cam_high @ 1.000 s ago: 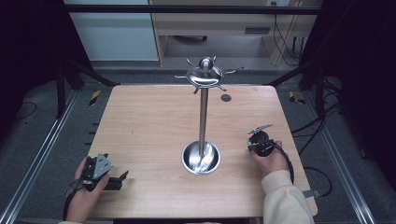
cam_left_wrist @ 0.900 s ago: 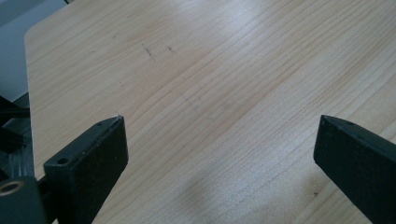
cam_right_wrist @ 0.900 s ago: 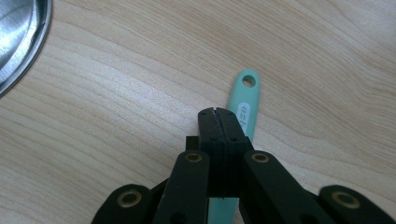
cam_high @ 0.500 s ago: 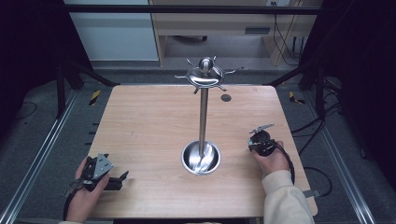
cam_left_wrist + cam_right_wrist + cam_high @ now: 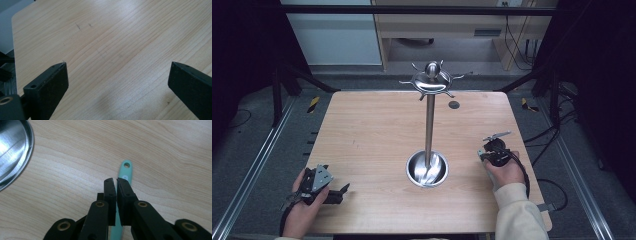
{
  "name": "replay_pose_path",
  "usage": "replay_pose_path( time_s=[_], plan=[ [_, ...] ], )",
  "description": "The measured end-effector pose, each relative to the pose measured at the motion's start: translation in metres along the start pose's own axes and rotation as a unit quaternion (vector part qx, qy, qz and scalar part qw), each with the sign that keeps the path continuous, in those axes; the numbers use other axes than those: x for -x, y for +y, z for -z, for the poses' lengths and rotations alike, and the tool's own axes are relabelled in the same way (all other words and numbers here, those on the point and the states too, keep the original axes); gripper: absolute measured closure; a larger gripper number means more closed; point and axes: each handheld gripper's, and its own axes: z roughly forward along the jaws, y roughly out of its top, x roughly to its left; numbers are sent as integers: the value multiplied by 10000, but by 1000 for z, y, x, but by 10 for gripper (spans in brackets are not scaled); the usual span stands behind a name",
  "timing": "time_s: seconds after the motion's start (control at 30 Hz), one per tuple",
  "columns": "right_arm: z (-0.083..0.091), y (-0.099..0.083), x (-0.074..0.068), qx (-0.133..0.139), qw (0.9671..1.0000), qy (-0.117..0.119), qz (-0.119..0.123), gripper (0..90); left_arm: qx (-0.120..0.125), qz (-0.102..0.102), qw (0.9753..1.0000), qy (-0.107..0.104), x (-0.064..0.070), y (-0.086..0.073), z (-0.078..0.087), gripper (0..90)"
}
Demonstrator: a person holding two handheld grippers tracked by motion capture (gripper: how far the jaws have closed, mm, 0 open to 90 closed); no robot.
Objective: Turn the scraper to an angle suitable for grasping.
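- High view: the metal stand is rising from its round base dish at the middle of the wooden bench, with a crown of hooks at its top. The left hand-held gripper is lying near the bench's front left corner, held in a hand; its jaws are too small here for their gap to be made out. The right hand-held gripper is resting just right of the base dish, and the hand is covering most of it. A small dark disc is lying on the bench behind the stand.
- Left gripper view: the left hand-held gripper is standing wide open over bare wood, gripping nothing; both jaws are cut off by the lower edge.
- Right gripper view: the right hand-held gripper is nearly closed, jaws almost meeting. A mint-green handle with an eyelet is lying on the bench below them; its lower part is hidden, so whether it is being pinched cannot be told. The base dish's rim is cut off at upper left.
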Motion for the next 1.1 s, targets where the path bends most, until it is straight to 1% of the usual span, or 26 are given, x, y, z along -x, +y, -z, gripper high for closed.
replay_pose_path(
  time_s=[0.07, 0.1, 0.17, 0.2, 0.23, 0.27, 0.33, 0.37, 0.43, 0.47, 0.57, 0.67, 0.73, 0.77, 0.8, 0.87, 0.93, 1.0, 1.1],
  plan=[
    [2, 0, 1, -9, 10000, 24, -63, 846, -29, -10, 10000, -1, 0, 0, 1, 28],
    [4, 1, 2, -38, 10000, 37, -71, 839, -3, 30, 10000, 9, 1, -1, 1, 28],
    [7, 2, 3, -20, 9999, 61, -117, 824, -9, 47, 10000, 13, 2, -1, 2, 28],
    [8, 2, 4, -2, 9999, 115, -127, 819, -14, 42, 10000, 19, 2, -2, 3, 28],
    [9, 4, 5, -22, 9997, 111, -204, 814, -7, 62, 10000, 21, 3, -2, 3, 28],
    [10, 5, 7, -75, 9997, 107, -194, 808, -6, 80, 10000, 17, 2, -3, 4, 28],
    [12, 6, 8, -212, 9994, 102, -254, 786, 8, 108, 9999, 33, 2, -3, 5, 28],
    [12, 7, 8, -266, 9993, 114, -253, 771, 17, 113, 9999, 43, 2, -3, 5, 28],
    [12, 9, 8, -379, 9990, 125, -177, 756, 17, 124, 9999, 49, 2, -3, 5, 28],
    [12, 9, 8, -379, 9990, 125, -177, 756, 17, 124, 9999, 49, 2, -3, 5, 28],
    [14, 14, 9, -597, 9981, 71, -98, 731, -6, 129, 9999, 38, 3, -4, 6, 28],
    [14, 18, 8, -726, 9973, 53, -13, 725, 13, 169, 9998, 51, 3, -5, 8, 28],
    [15, 21, 7, -764, 9970, 94, 27, 724, 67, 250, 9996, 111, 2, -6, 10, 28],
    [15, 23, 7, -784, 9969, 103, -11, 720, 73, 297, 9995, 120, 1, -6, 11, 29],
    [16, 24, 7, -810, 9967, 103, 36, 720, 101, 332, 9993, 153, 0, -7, 11, 29],
    [16, 27, 6, -905, 9959, 53, 30, 719, 103, 343, 9992, 151, -1, -7, 13, 29],
    [14, 29, 8, -994, 9950, 25, 9, 718, 98, 327, 9993, 135, -1, -7, 13, 29],
    [12, 31, 9, -1026, 9947, -34, 1, 719, 129, 344, 9993, 122, 0, -6, 12, 28],
    [8, 31, 9, -1081, 9941, -61, 6, 717, 94, 292, 9995, 103, 1, -6, 11, 28]
  ],
)
